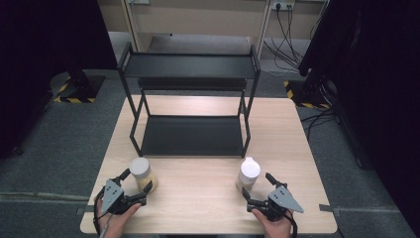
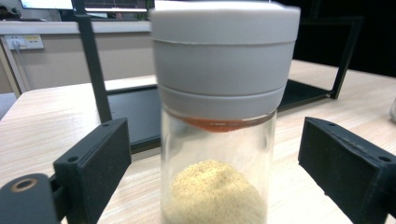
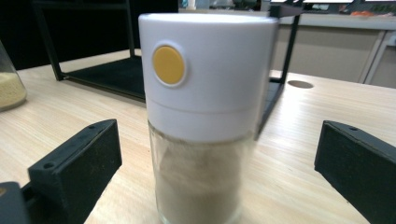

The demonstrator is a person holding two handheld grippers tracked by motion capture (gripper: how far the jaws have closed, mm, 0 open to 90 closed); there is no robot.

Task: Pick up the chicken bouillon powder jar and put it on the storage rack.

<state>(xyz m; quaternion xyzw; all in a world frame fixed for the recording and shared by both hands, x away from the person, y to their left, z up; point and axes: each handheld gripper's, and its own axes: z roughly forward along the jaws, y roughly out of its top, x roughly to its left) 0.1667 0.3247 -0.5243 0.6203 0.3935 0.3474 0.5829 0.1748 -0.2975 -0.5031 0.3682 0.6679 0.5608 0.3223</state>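
Left gripper [image 1: 132, 184] open wide, glass jar with grey lid [image 1: 141, 172] upright between jaws, not touching. Right gripper [image 1: 256, 186] open too, white-capped glass jar [image 1: 248, 173] between jaws.

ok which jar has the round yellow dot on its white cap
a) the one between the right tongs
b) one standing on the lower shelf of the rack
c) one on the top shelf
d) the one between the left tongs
a: the right gripper view shows the white-capped jar with the yellow dot standing between the open right tongs, while the jar at the left tongs has a plain grey cap.
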